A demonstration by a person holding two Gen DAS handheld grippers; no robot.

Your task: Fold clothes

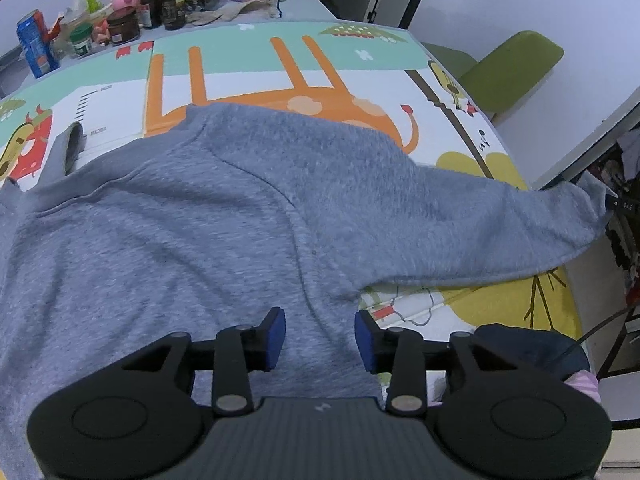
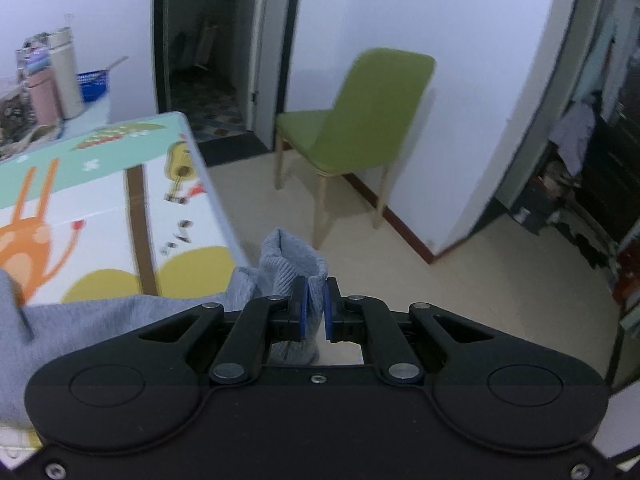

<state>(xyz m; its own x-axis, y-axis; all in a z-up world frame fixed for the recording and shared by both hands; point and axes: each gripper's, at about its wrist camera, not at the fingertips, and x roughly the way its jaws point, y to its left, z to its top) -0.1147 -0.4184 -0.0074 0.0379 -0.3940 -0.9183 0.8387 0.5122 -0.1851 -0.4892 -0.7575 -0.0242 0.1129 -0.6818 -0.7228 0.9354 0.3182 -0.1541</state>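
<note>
A grey sweatshirt (image 1: 180, 220) lies spread over the cartoon-printed mat (image 1: 248, 68) on the table. One sleeve (image 1: 480, 224) stretches out to the right, past the table edge. My left gripper (image 1: 320, 334) hovers open over the sweatshirt's side seam near the armpit, blue pads apart with cloth between and below them. My right gripper (image 2: 315, 308) is shut on the ribbed cuff (image 2: 290, 268) of that sleeve, held beyond the table's right edge. The other sleeve's cuff (image 1: 68, 148) rests at the far left.
Bottles, jars and boxes (image 1: 152, 0) crowd the table's back edge. A green chair (image 2: 360, 120) stands on the floor to the right, near a dark doorway (image 2: 216, 40). A dark bundle (image 1: 532, 344) sits by the near right corner. Tall tumblers (image 2: 56, 76) stand at the back.
</note>
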